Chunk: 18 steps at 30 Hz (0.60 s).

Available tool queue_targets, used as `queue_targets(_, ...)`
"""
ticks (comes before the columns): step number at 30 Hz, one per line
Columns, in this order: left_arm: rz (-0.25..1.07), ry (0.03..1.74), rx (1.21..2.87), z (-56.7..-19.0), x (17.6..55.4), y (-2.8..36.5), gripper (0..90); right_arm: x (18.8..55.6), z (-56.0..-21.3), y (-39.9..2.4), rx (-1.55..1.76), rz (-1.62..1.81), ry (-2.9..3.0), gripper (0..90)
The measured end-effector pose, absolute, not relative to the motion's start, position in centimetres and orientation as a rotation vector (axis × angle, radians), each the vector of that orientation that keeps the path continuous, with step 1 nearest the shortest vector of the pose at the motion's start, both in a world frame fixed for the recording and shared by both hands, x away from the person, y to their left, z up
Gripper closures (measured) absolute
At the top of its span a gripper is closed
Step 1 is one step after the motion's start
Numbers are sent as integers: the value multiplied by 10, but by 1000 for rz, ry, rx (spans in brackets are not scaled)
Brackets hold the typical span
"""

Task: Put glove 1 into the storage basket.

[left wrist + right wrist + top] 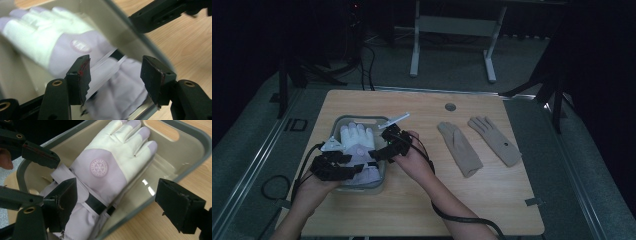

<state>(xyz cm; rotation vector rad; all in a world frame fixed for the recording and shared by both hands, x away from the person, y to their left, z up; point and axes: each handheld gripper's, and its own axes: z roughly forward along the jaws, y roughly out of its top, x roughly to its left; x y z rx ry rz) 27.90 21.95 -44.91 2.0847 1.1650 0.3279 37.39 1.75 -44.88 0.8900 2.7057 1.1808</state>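
Here the lilac-and-white glove lies flat in the grey tray, cuff toward both grippers. The left gripper hovers over the cuff, jaws half apart, gripping nothing. The right gripper stands wide open above cuff and tray rim — its 2 jaws touch nothing.

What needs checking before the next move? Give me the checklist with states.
1. White and lilac glove lies inside the grey tub: ok.
2. Left gripper jaws open, nothing pinched: ok.
3. Right gripper jaws open, clear of the glove: ok.
4. Two beige gloves lie flat on the table, unobstructed: ok.
5. Second white glove beneath the first: cannot tell.
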Motion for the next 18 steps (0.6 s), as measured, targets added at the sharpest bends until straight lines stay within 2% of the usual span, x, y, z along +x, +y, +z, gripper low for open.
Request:
queue_targets(5,322,1105,2041,-443,277,201,421,373,-442,-7,902,1182,2673,177)
queue_targets(18,314,999,2049,-441,276,151,430,372,-439,-60,958,1169,2610,178)
